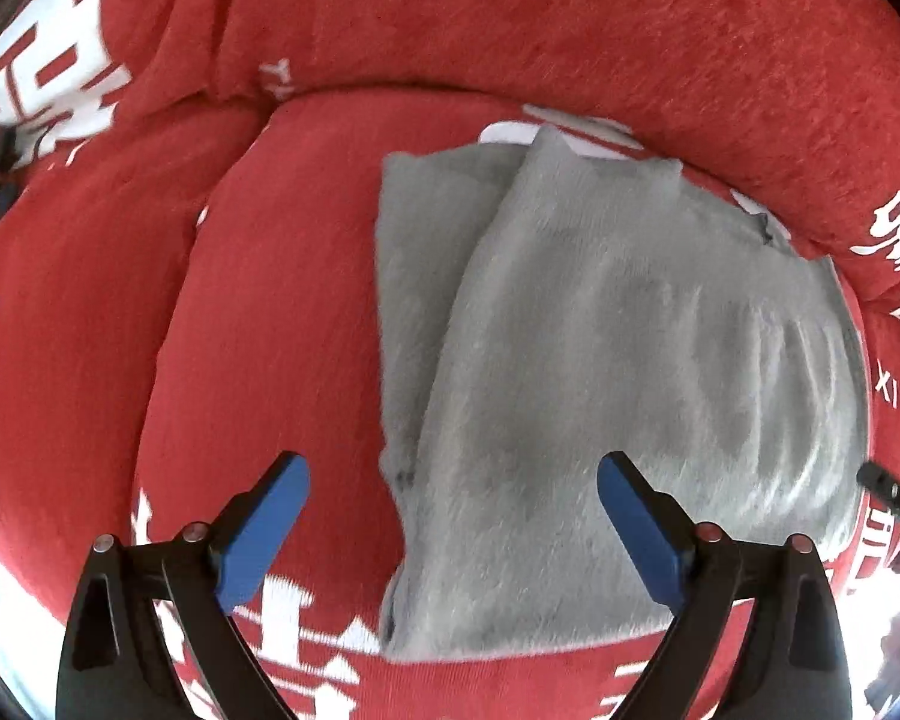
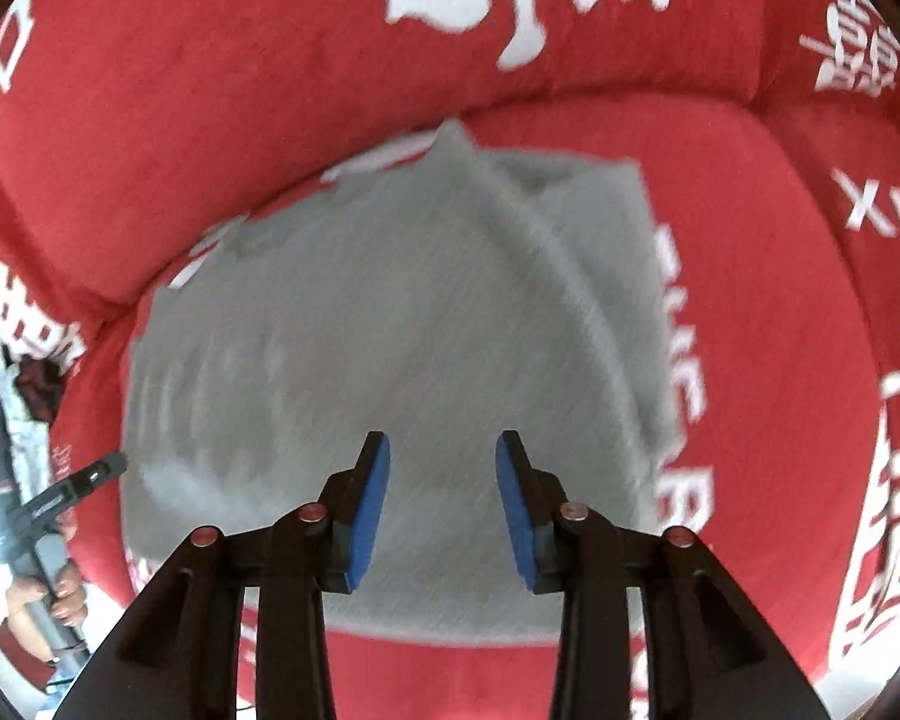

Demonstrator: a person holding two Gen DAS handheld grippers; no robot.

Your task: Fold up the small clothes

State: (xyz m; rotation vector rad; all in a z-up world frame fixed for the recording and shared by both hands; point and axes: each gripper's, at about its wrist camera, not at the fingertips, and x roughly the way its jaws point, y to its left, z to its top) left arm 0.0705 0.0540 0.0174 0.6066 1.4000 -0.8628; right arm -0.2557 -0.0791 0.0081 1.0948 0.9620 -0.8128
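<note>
Now both claws hang empty above the folded grey garment (image 1: 600, 360): left gripper (image 1: 453, 531) wide, right gripper (image 2: 443, 510) half-parted. Next, probably pinch matching edges, fold evenly.

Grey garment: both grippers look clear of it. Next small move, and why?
Probably bring the left gripper down on the near left edge of the grey garment for another fold. Both it and the right gripper are open and empty, and the garment lies part-folded on the red cushion, one flap lapped over.
</note>
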